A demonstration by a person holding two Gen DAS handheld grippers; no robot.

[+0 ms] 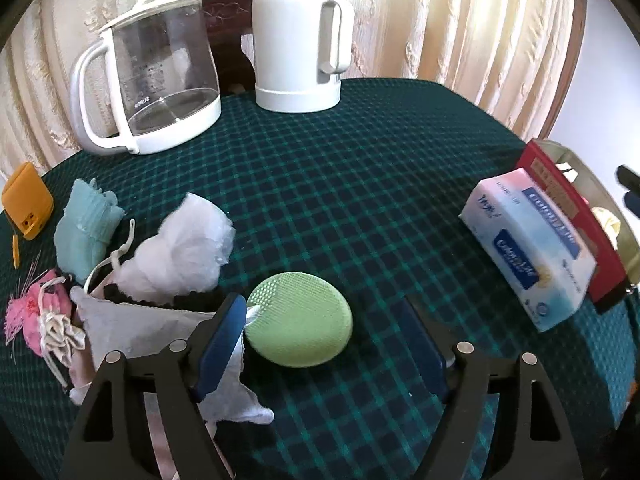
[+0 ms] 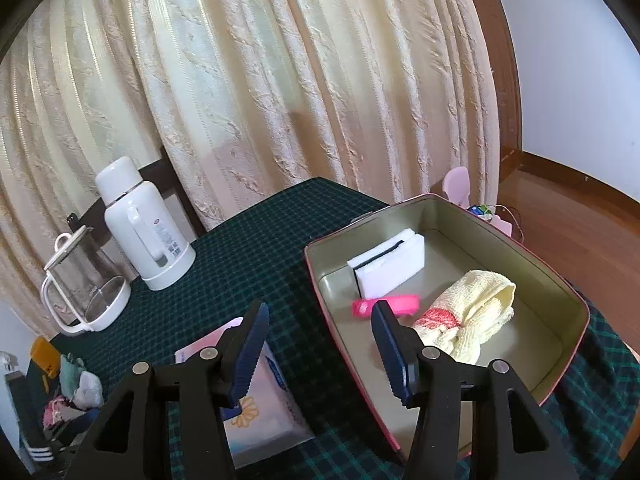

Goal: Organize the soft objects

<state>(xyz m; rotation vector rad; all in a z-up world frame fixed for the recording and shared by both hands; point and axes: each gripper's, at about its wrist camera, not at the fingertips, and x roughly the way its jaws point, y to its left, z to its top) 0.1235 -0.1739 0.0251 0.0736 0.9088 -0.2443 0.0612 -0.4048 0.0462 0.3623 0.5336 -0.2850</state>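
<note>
A round green pad [image 1: 300, 320] lies on the checked tablecloth between the wide jaws of my left gripper [image 1: 324, 346], close to the left finger [image 1: 224, 336]; the pads do not press it. Left of it is a heap of soft things: white fluffy mesh [image 1: 184, 248], a teal cloth [image 1: 86, 232], a grey cloth [image 1: 132, 328] and pink fabric [image 1: 40, 316]. My right gripper [image 2: 320, 340] is open and empty above the near rim of the tin box [image 2: 440, 202]. In the box lie a white sponge [image 2: 388, 268], a pink item [image 2: 400, 304] and a yellow cloth [image 2: 476, 312].
A tissue pack [image 1: 528, 248] leans on the tin's red side, below my right gripper's left finger [image 2: 248, 352]. A glass kettle [image 1: 148, 76] and a white thermos [image 1: 300, 40] stand at the table's back edge by the curtain. An orange item [image 1: 26, 204] lies far left.
</note>
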